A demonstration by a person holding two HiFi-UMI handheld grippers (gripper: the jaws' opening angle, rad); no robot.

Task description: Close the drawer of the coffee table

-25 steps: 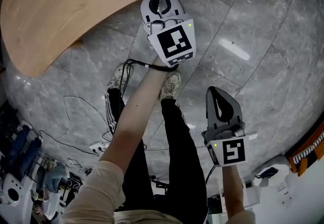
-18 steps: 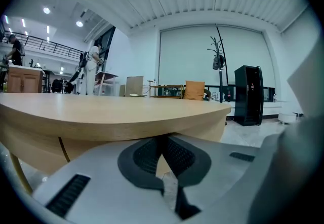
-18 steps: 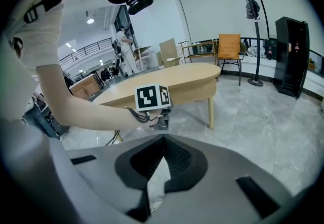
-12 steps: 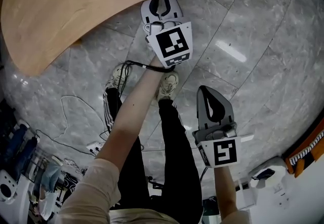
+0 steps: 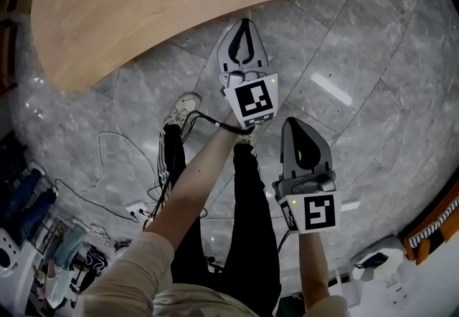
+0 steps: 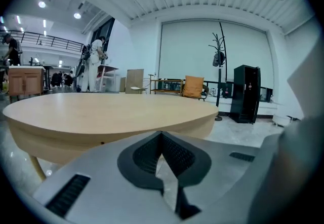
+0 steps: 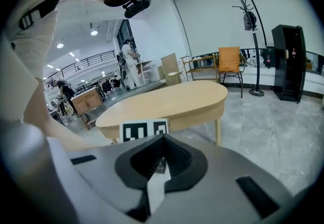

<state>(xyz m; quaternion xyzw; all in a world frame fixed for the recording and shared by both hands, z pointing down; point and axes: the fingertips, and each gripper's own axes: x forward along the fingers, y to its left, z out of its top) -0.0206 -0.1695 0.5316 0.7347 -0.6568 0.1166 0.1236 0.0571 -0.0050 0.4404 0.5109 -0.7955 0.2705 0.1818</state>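
Observation:
The oval light-wood coffee table [image 5: 165, 7] fills the top of the head view, and no drawer stands out from its edge. My left gripper [image 5: 244, 23] hangs over the marble floor just off the table's near edge, jaws shut and empty. In the left gripper view the shut gripper [image 6: 162, 135] points at the table [image 6: 101, 111] close ahead. My right gripper [image 5: 300, 123] is lower right of the left one, also shut with nothing in it. From the right gripper [image 7: 163, 138] I see the table [image 7: 172, 100] farther off and the left gripper's marker cube [image 7: 144, 129].
The person's legs and a white shoe [image 5: 183, 105] stand below the table's edge, with cables [image 5: 107, 165] on the grey marble floor. Clutter lies at the lower left [image 5: 29, 222]. A coat stand [image 6: 220, 61], a black cabinet [image 6: 246, 94] and an orange chair [image 6: 193, 86] stand far behind.
The left gripper has drawn back from the table's edge, toward the right gripper. The right gripper has risen. Both jaws stay shut.

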